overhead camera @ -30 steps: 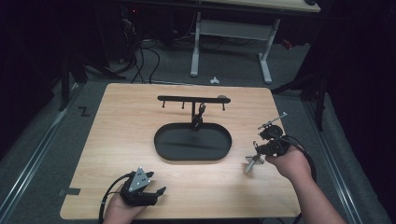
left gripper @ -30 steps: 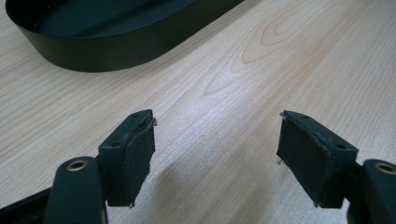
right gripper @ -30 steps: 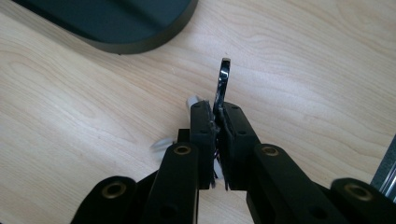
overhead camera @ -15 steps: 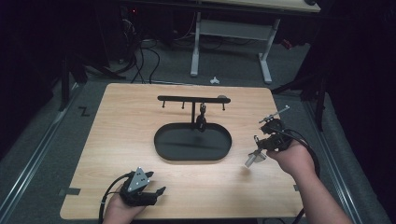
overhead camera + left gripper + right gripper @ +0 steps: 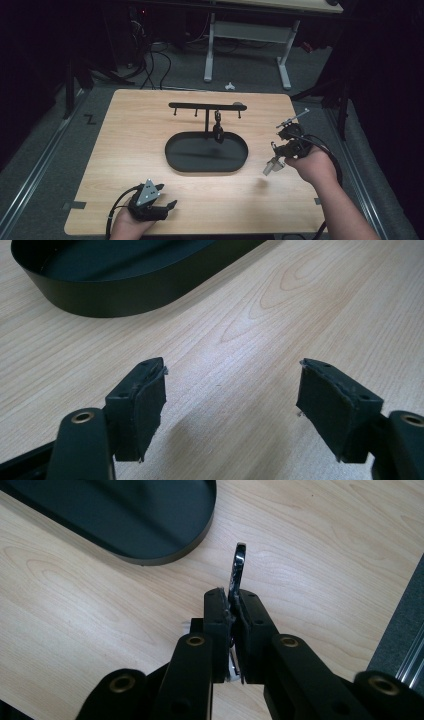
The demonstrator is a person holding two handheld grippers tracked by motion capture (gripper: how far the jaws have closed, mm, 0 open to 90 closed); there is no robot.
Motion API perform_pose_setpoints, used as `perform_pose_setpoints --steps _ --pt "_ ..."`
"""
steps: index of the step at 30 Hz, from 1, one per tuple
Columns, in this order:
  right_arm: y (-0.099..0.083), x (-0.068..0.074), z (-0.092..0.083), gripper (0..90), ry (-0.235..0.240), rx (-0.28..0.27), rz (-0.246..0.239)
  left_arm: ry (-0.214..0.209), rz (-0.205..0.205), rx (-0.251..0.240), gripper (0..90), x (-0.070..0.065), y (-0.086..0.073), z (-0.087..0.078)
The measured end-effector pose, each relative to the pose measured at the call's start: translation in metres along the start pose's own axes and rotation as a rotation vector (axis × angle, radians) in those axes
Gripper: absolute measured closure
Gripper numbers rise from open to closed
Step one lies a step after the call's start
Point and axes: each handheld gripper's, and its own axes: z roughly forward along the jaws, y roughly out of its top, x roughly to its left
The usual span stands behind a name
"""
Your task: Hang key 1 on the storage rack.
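The left hand-held gripper [image 5: 159,206] rests near the front edge of the wooden tabletop [image 5: 125,145], its jaws wide apart with only bare wood between them. In the middle stands a black oval tray [image 5: 176,161]; behind it rises a black rack [image 5: 206,106] with small hooks, and a dark object [image 5: 218,131] hangs from one. At the right, the right hand-held gripper [image 5: 234,605] is above the tabletop, just beside the tray, clamped on a thin flat piece of shiny metal [image 5: 238,567], seen edge-on, dark and glossy, standing out past the pads
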Motion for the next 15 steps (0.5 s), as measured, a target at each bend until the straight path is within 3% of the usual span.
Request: perform_pose_setpoints --steps 15 --pt "0.022 0.014 -0.005 84.8 0.014 -0.021 -0.039 0.018 -0.017 -0.028 27.0 0.003 0.0 -0.004"
